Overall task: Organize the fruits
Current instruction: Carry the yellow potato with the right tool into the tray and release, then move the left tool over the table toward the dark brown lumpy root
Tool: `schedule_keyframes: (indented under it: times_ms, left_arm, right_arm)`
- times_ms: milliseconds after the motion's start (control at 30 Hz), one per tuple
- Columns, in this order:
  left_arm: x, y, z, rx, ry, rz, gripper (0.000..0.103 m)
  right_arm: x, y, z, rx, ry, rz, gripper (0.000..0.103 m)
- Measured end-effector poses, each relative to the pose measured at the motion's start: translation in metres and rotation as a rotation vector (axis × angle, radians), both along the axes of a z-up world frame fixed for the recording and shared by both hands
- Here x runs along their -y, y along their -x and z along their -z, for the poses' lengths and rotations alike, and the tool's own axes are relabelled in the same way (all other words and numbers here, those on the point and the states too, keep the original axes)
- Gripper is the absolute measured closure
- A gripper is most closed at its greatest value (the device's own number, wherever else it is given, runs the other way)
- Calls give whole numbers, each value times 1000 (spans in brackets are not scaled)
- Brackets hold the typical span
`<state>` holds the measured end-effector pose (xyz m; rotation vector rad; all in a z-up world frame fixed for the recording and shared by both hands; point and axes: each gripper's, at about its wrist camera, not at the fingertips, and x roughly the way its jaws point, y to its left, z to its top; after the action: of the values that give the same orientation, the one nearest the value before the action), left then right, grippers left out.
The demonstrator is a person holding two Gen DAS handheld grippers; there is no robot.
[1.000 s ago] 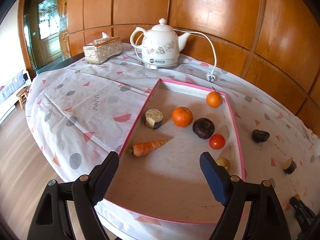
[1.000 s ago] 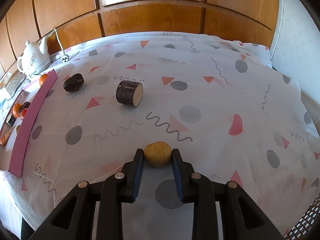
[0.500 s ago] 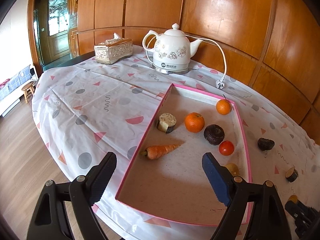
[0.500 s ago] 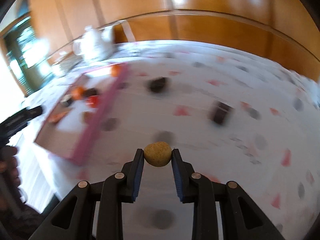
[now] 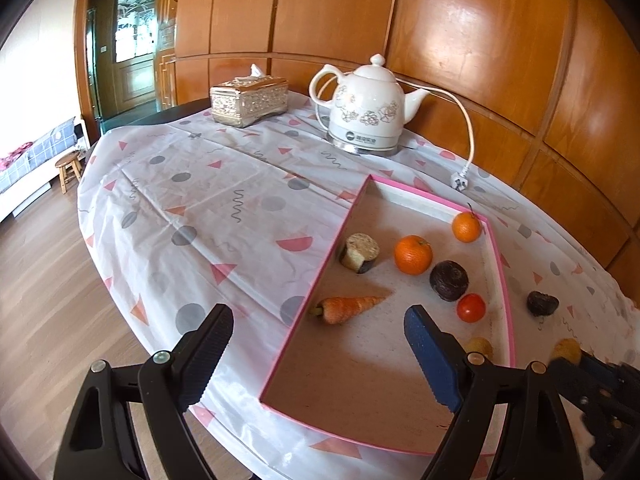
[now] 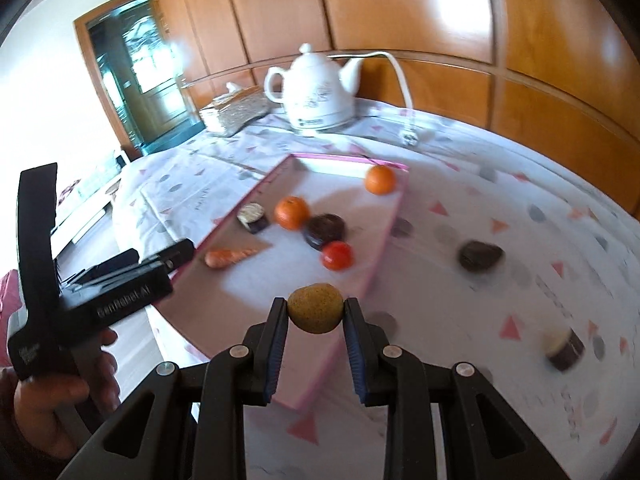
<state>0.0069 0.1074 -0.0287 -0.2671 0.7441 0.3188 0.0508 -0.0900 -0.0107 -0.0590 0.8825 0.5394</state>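
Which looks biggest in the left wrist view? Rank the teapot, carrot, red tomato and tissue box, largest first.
1. teapot
2. tissue box, though it stands farther back, so this is unsure
3. carrot
4. red tomato

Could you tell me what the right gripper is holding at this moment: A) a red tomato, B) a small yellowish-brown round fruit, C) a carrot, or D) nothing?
B: the right gripper is shut on the yellowish-brown fruit, pinched between its blue pads.
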Motion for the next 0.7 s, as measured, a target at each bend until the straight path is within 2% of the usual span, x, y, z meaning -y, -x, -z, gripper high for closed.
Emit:
schedule_keyframes:
  times_ms: [233, 400, 600, 700]
  left_arm:
    - [-10, 1, 3, -6, 17, -32, 15]
    - [-10, 2, 4, -8, 19, -33, 15]
    - [-11, 3, 2, -1, 25, -23, 15]
    - [-7, 3, -1, 6, 26, -1, 15]
  right_arm:
    - [-26, -6, 14, -24, 18, 7, 74]
    - [-35, -13, 25, -36, 33, 14, 65]
    - [-27, -6, 22, -15, 43, 46, 65]
    - [-14, 0, 20, 12, 57, 103, 65]
